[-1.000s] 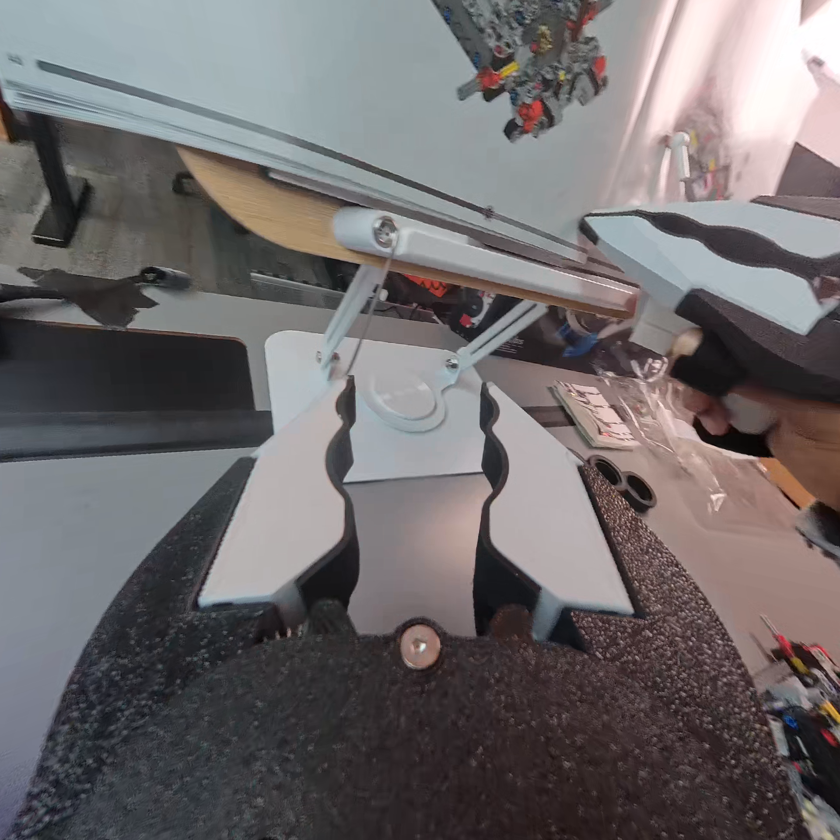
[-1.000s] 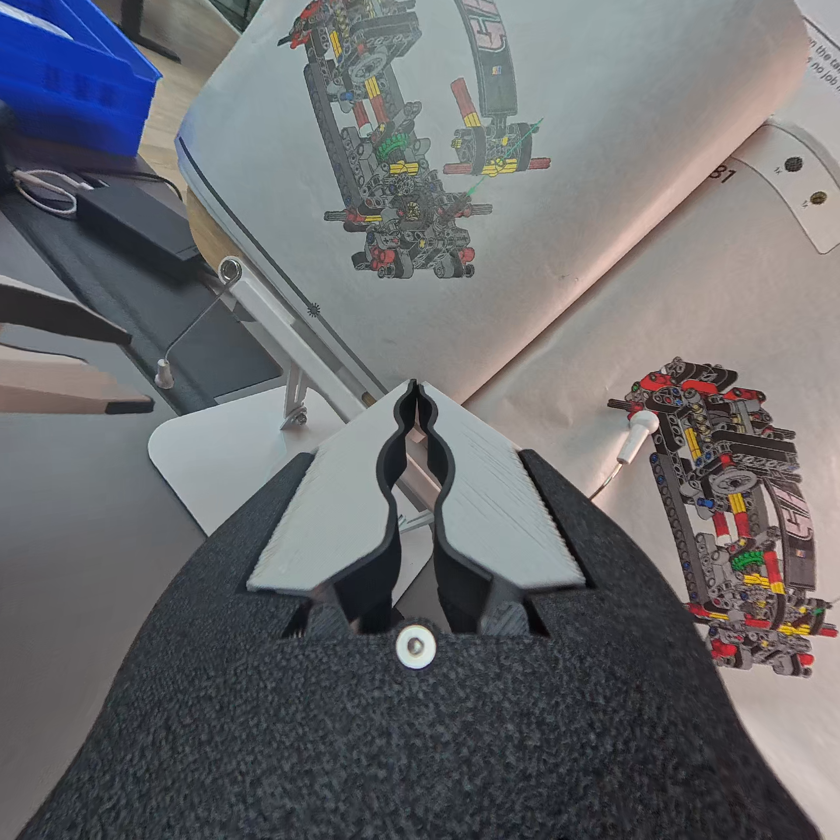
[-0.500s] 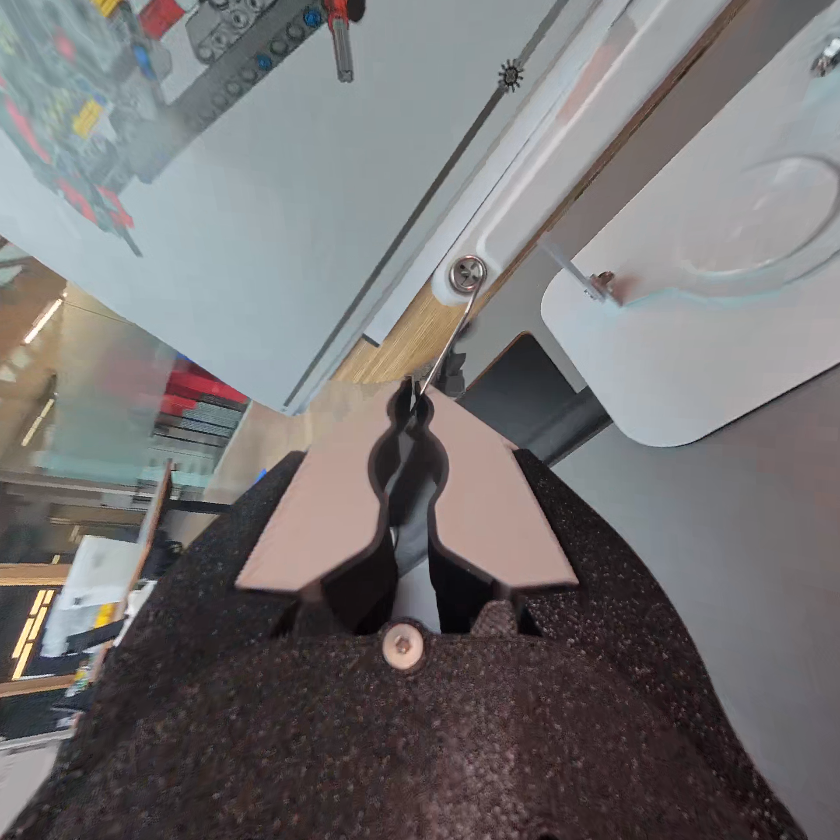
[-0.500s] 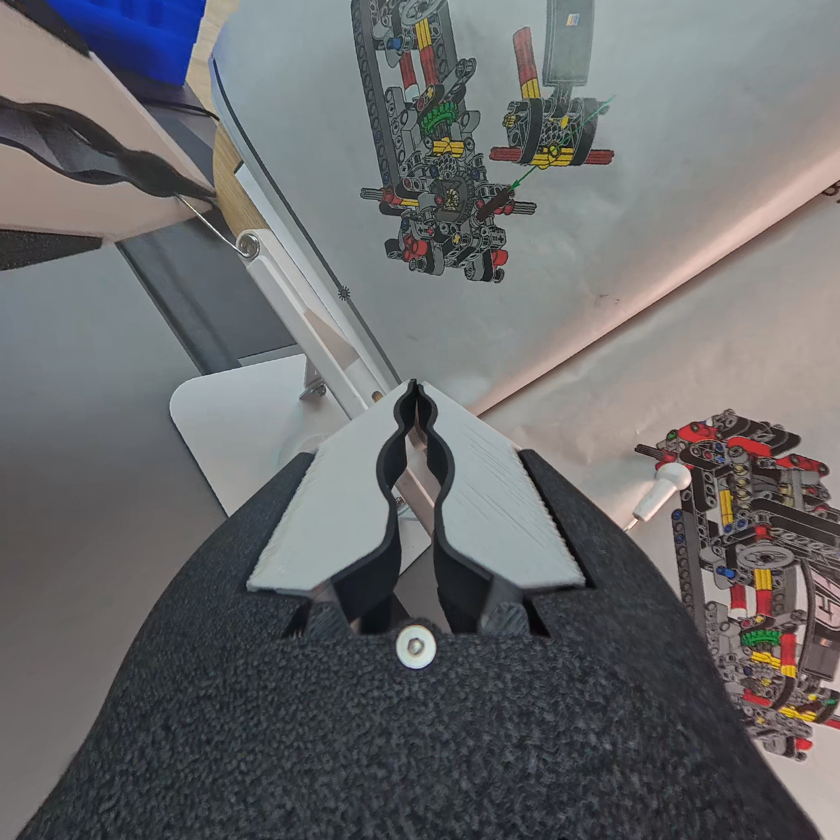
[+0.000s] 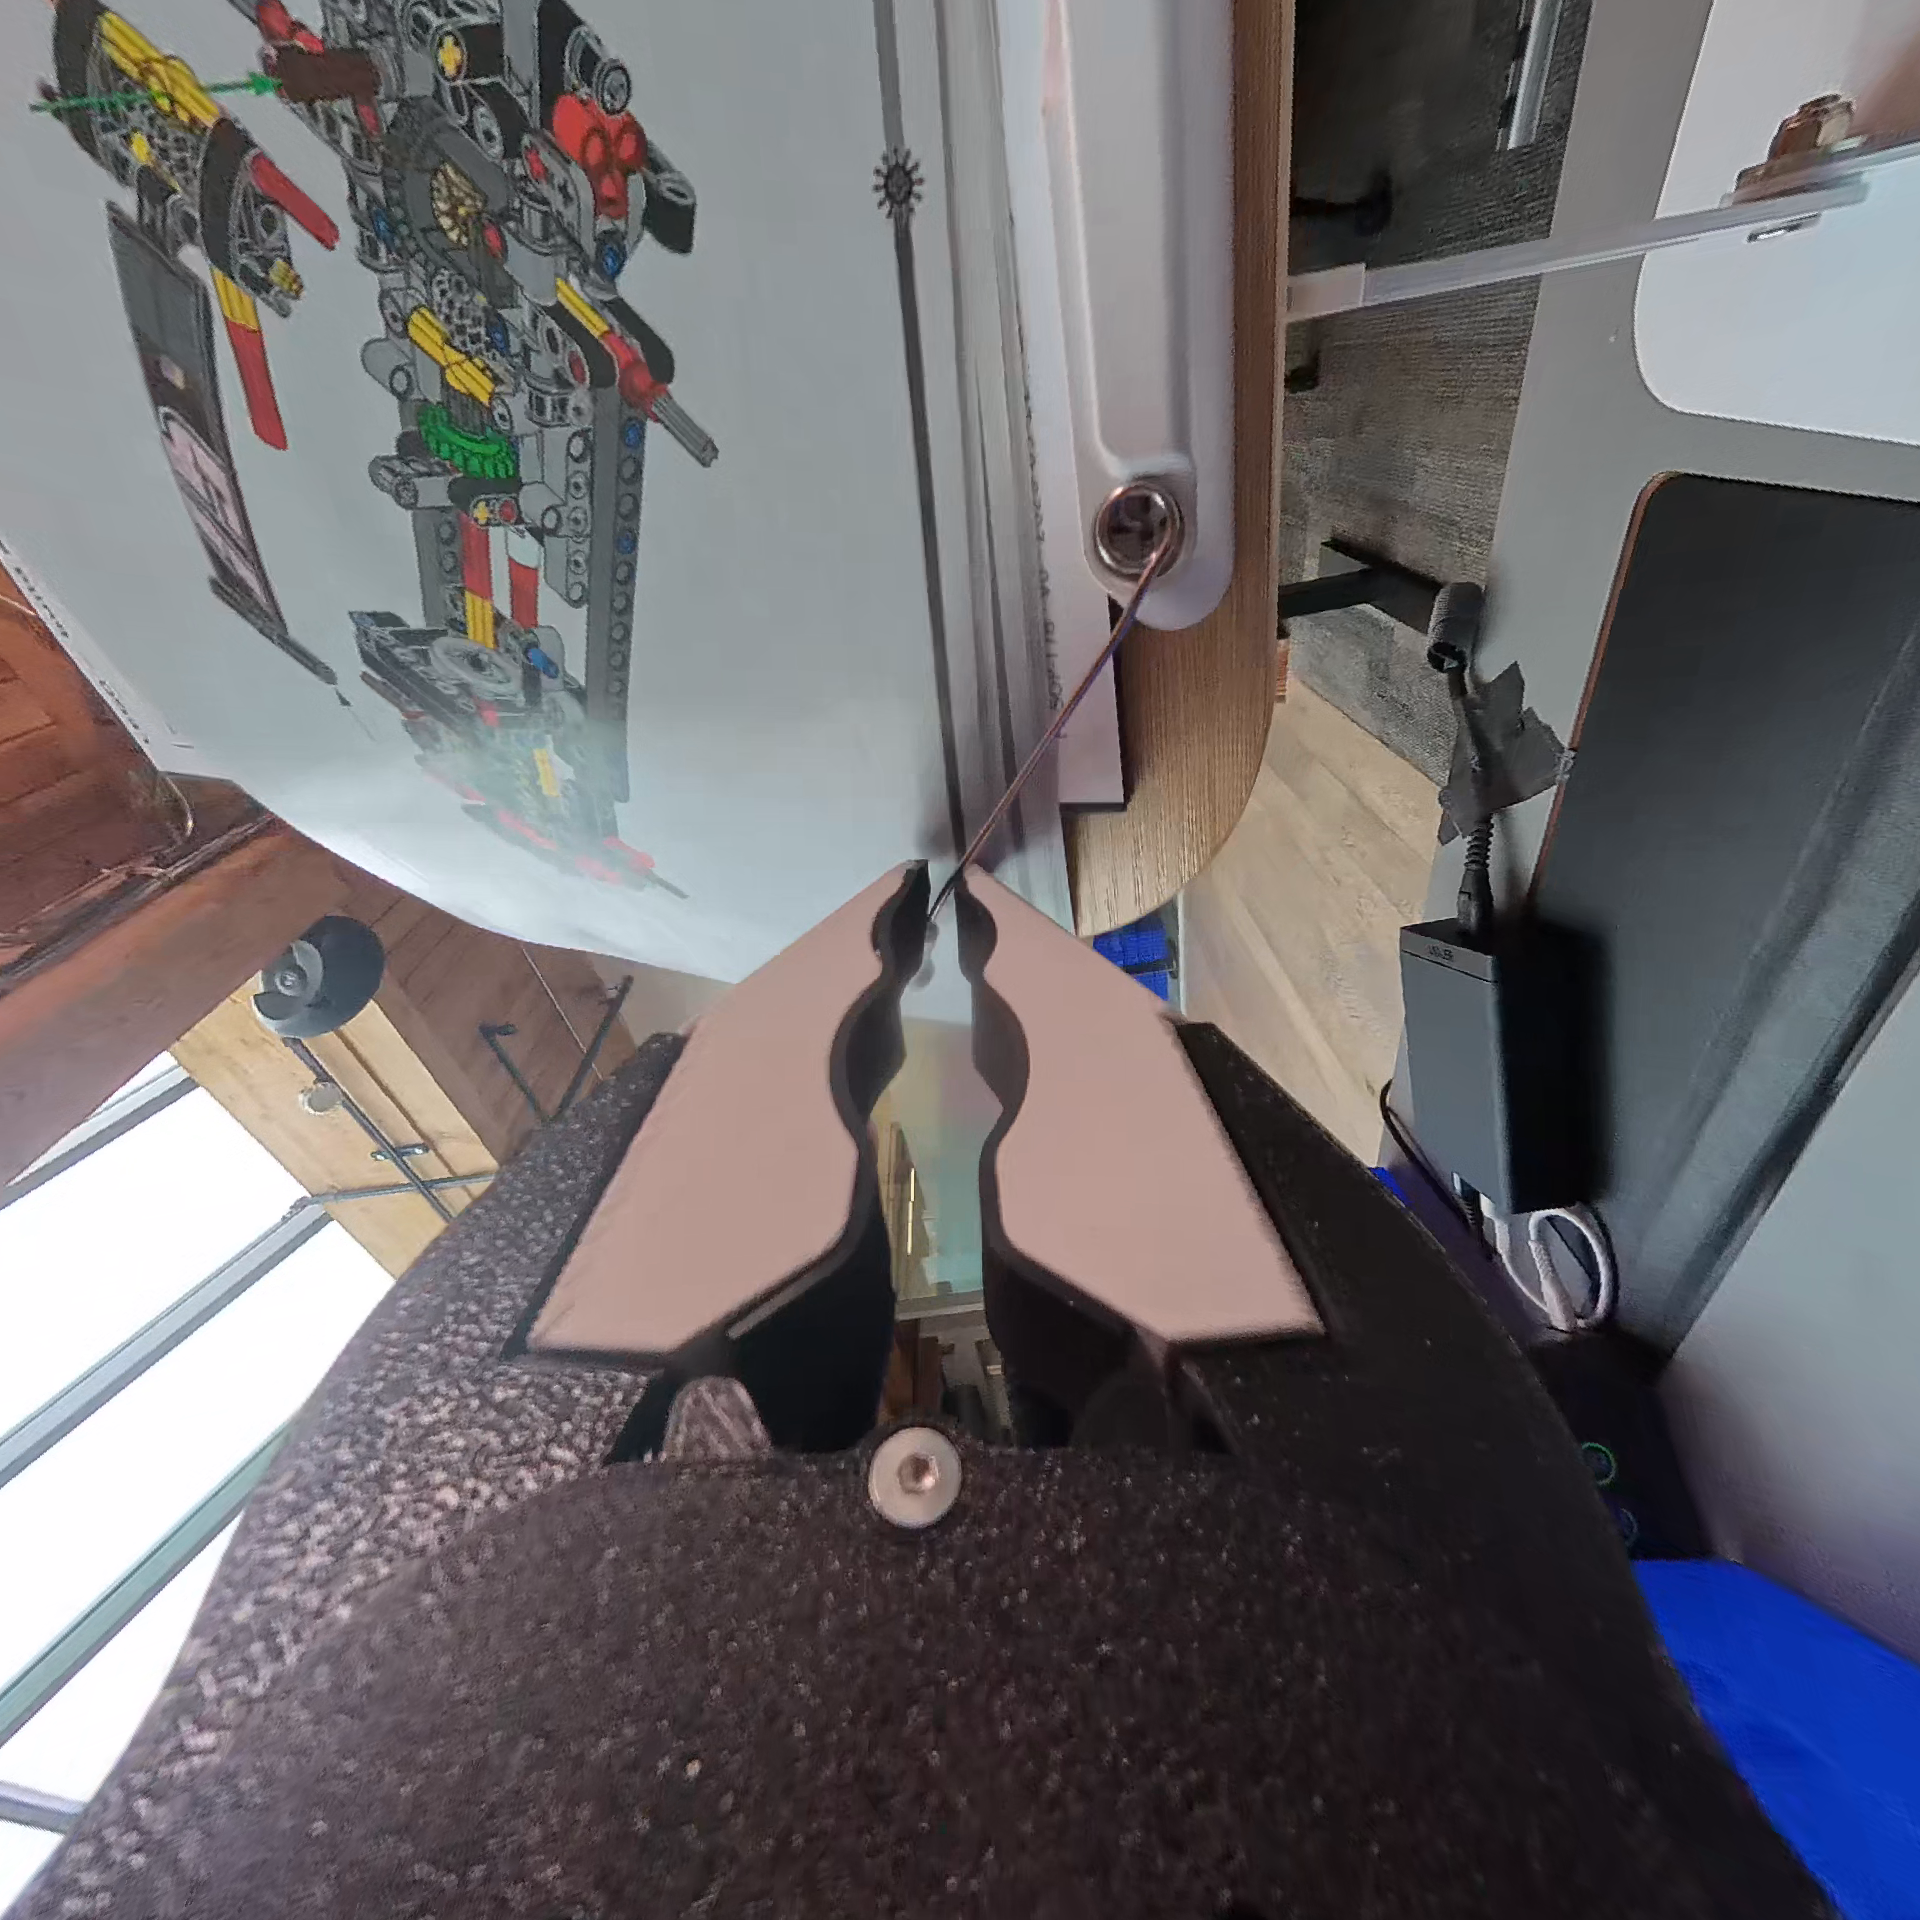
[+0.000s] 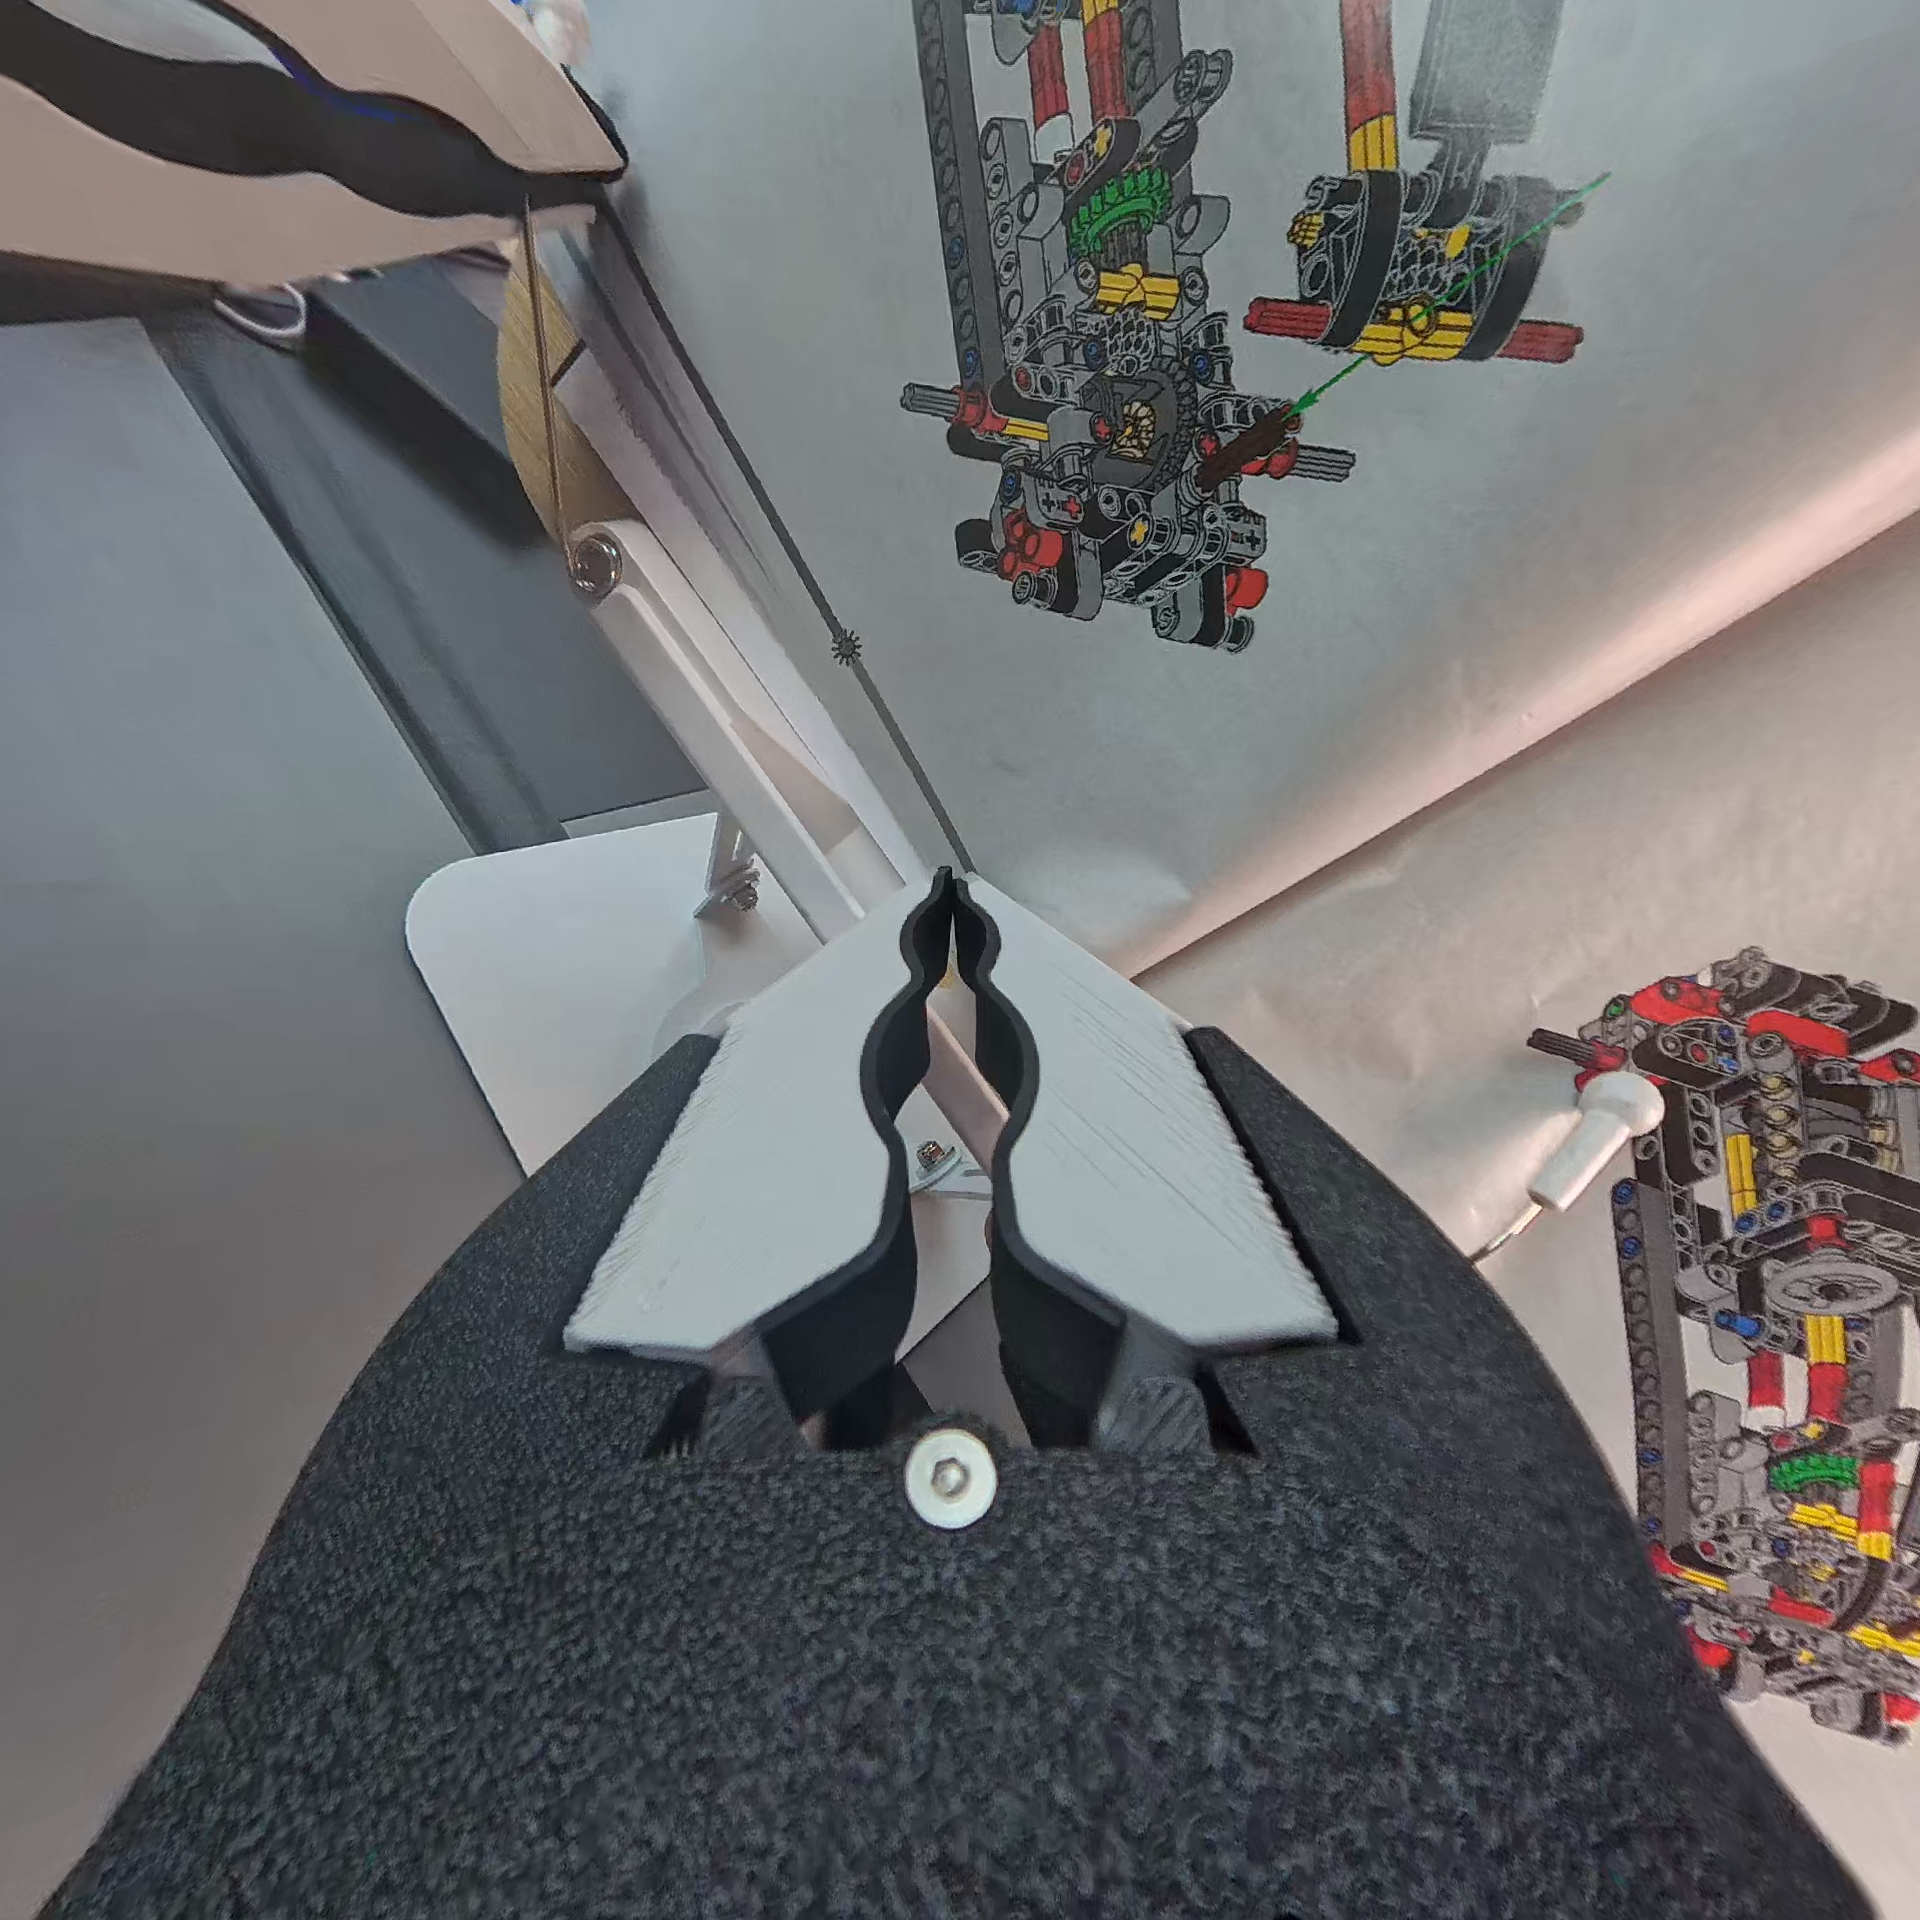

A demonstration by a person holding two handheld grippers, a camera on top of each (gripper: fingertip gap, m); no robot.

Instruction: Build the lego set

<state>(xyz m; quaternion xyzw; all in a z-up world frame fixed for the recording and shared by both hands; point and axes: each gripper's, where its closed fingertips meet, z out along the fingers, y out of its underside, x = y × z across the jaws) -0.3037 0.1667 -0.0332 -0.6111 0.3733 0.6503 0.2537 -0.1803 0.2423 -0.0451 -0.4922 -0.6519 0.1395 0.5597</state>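
Pinching the page clip

Left hand-held gripper (image 5: pixel 940 894) grips the wire clip (image 5: pixel 1049 748), freeing the manual (image 6: pixel 1351 727); right hand-held gripper (image 6: pixel 954 894) closed, empty.

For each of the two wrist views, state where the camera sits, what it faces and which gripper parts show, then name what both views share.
Left wrist view: on the left gripper, fingers shut on the wire page holder, facing the instruction booklet on its book stand.
Right wrist view: on the right gripper, fingers shut, facing the booklet's open pages; the left gripper shows at top left.
Shared: booklet, stand, page holder, left gripper.
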